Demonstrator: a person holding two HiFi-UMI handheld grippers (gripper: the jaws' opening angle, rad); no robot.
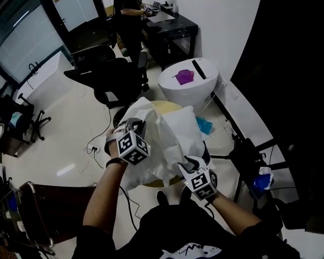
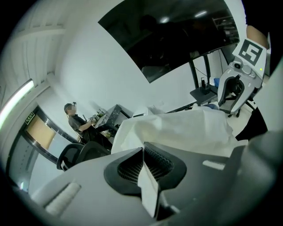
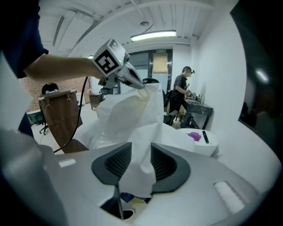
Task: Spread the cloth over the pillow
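A white cloth (image 1: 162, 141) lies bunched over a puffy white pillow (image 1: 181, 126) on a round yellowish stool (image 1: 169, 105); cloth and pillow are hard to tell apart. My left gripper (image 1: 132, 126) holds the cloth's left upper edge. In the left gripper view its jaws (image 2: 143, 165) are shut on a fold of the cloth (image 2: 177, 128). My right gripper (image 1: 188, 164) is at the near right edge. In the right gripper view its jaws (image 3: 140, 161) stand apart, with the cloth (image 3: 128, 114) hanging loosely between them. The left gripper (image 3: 135, 81) shows there, pinching the cloth's top.
A white round table (image 1: 202, 86) behind the stool carries a purple item (image 1: 185, 77) and a black remote (image 1: 199, 69). Black office chairs (image 1: 109, 76) stand at the left, a person (image 1: 129, 15) at a black desk (image 1: 172, 30) beyond. A black stand (image 1: 248, 152) is at the right, a brown chair (image 1: 55, 202) near left.
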